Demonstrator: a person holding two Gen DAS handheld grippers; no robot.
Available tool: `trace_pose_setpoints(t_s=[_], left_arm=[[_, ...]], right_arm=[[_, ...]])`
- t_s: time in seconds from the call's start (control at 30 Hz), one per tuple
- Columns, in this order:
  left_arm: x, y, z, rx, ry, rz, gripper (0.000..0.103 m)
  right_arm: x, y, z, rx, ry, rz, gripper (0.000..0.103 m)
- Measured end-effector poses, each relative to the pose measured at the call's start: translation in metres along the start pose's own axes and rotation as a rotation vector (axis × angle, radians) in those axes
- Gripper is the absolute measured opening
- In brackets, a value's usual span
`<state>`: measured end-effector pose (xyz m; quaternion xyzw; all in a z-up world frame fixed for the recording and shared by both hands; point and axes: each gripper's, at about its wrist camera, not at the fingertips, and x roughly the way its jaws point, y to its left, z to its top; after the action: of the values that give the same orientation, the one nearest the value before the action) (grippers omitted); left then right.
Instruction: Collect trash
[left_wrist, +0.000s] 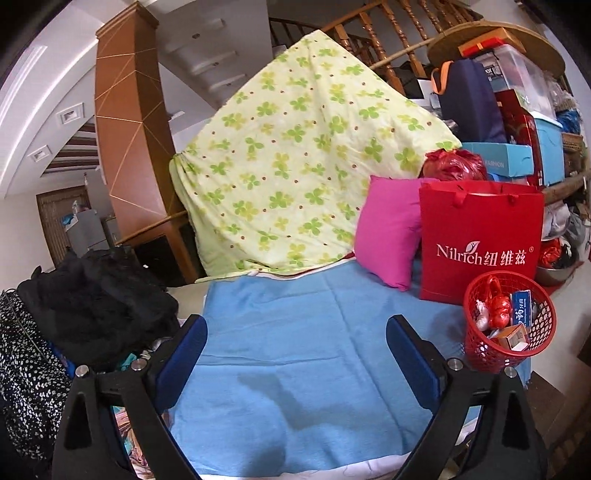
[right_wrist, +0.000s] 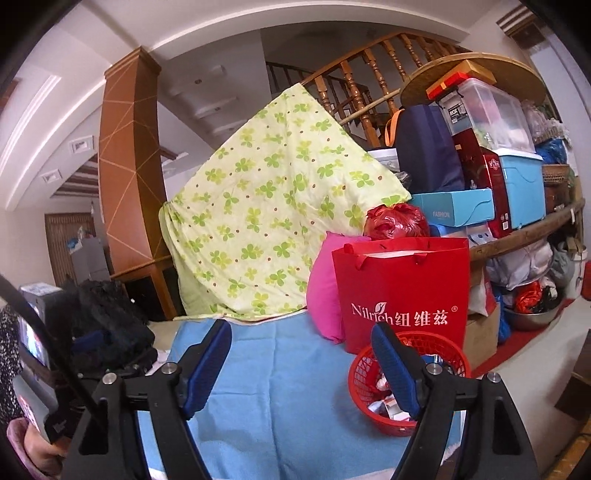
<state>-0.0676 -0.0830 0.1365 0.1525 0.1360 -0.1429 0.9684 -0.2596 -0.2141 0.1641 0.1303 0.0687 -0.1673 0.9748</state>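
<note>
Your left gripper (left_wrist: 297, 341) has its fingers spread wide with nothing between them, above the blue blanket (left_wrist: 295, 354). Your right gripper (right_wrist: 301, 354) is also parted and empty. The trash, small boxes and red wrappers, lies in the red mesh basket (left_wrist: 511, 325) at the blanket's right edge, just in front of the red paper bag (left_wrist: 480, 236) and beside the pink pillow (left_wrist: 391, 229).

Your left gripper (left_wrist: 297, 330) hangs over the blue cloth (left_wrist: 295, 369), jaws wide, empty. Your right gripper (right_wrist: 301, 341) does likewise.
</note>
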Motion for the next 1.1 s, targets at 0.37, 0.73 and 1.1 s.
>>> trace_pose_setpoints(t_s=[0.37,0.73,1.1], left_arm=[[-0.032,0.009,-0.004,0.034,-0.015,0.020,0.100],[-0.052,0.006,-0.001,0.032,-0.033,-0.023,0.100],[-0.055,-0.010,0.000,0.055,-0.033,-0.063,0.100]], right_arm=[[-0.014,0.015,-0.009,-0.042,0.052,-0.028,0.081],[-0.028,0.012,-0.010,-0.066,0.056,-0.087,0.081],[-0.035,-0.003,-0.010,-0.056,0.056,-0.140,0.081]])
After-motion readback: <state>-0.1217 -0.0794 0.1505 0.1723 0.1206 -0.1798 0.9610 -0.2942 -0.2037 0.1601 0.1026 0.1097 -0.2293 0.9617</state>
